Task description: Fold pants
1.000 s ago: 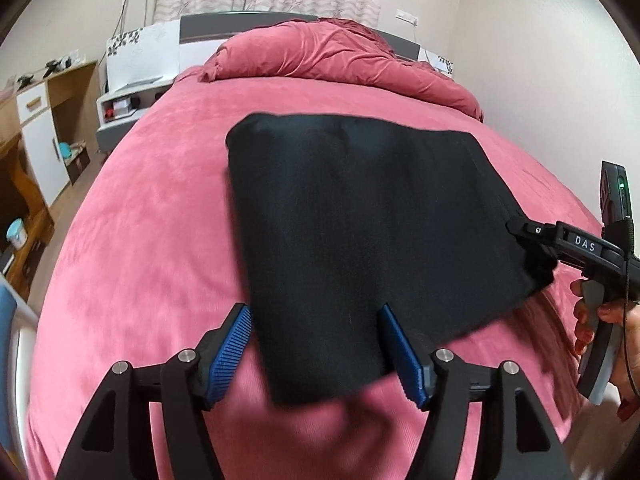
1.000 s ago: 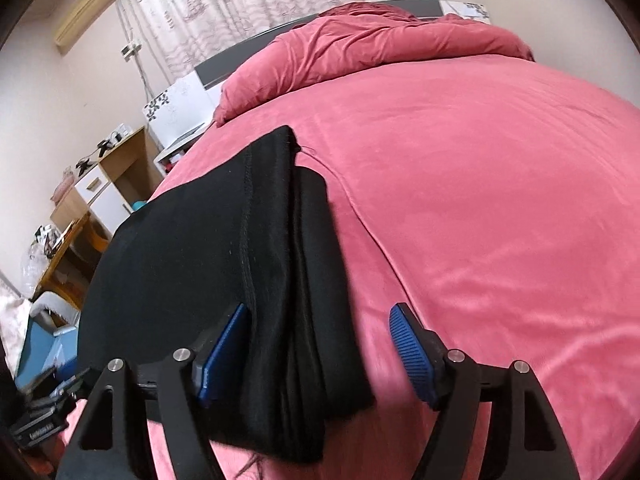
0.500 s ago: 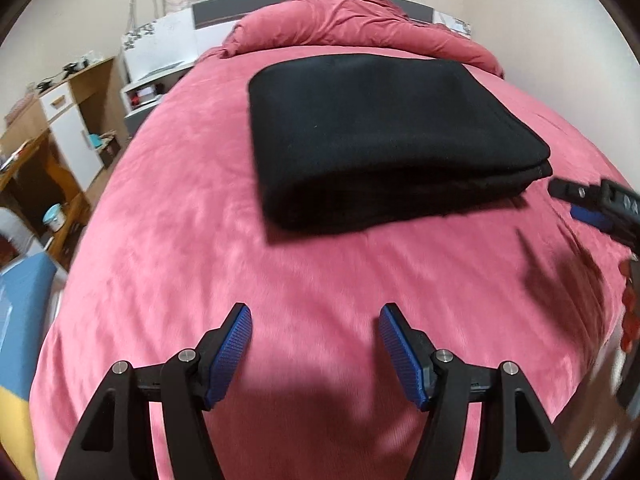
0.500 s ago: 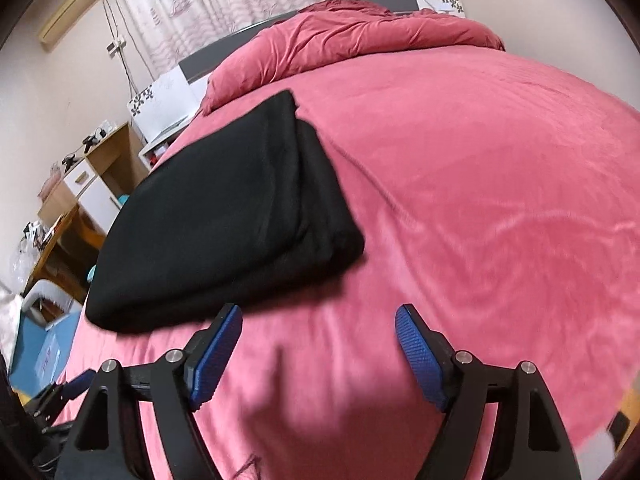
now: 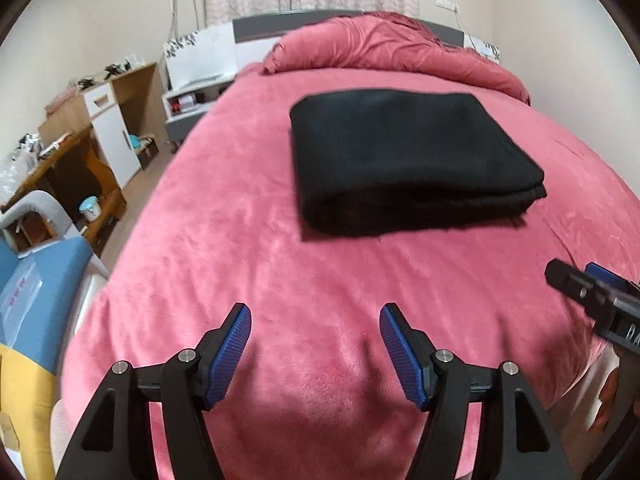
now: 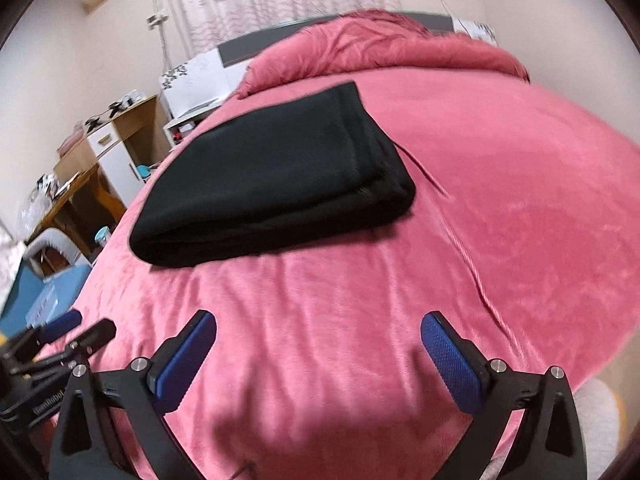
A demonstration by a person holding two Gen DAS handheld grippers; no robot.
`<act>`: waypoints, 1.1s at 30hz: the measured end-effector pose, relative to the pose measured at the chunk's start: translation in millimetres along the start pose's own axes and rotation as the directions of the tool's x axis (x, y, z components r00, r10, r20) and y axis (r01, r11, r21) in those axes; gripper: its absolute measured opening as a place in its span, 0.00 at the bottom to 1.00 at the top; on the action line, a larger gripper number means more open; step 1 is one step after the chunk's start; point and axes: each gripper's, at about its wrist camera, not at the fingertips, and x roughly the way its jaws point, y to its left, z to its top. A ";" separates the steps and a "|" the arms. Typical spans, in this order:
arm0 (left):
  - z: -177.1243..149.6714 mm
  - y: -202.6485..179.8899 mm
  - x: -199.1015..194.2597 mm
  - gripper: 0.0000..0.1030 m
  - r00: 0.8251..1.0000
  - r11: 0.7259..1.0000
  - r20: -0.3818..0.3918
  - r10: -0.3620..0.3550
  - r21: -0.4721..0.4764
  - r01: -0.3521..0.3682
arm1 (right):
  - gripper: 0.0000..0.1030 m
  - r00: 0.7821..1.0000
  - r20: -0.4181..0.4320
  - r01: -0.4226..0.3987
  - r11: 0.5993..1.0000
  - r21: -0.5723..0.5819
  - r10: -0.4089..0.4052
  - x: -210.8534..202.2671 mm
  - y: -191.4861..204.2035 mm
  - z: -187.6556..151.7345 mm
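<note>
The black pants (image 5: 408, 160) lie folded in a flat rectangular stack on the pink bed (image 5: 240, 248); they also show in the right wrist view (image 6: 276, 180). My left gripper (image 5: 316, 320) is open and empty, above the bedspread well short of the pants. My right gripper (image 6: 318, 330) is open and empty, also back from the pants near the bed's front edge. The right gripper shows at the right edge of the left wrist view (image 5: 592, 296). The left gripper shows at the lower left of the right wrist view (image 6: 68, 336).
A bunched pink duvet (image 5: 380, 52) lies at the head of the bed. A white nightstand (image 5: 192, 76) and wooden desks (image 5: 100, 120) stand along the left wall. A blue and yellow object (image 5: 28, 292) sits beside the bed's front left.
Both grippers let go of the pants and drew back toward the bed's front edge. The pants now lie farther away, folded and still.
</note>
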 end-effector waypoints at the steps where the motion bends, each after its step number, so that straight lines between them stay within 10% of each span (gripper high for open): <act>1: 0.2 0.7 -4.6 0.66 1.000 1.000 0.014 0.004 -0.003 -0.004 | 1.00 1.000 0.008 0.007 1.000 -0.012 -0.007 -3.0 4.4 -0.5; 33: -2.8 1.1 -44.2 0.66 0.996 0.999 0.093 0.002 -0.042 0.002 | 1.00 0.992 0.112 0.068 0.997 -0.046 -0.062 -37.7 21.9 -4.8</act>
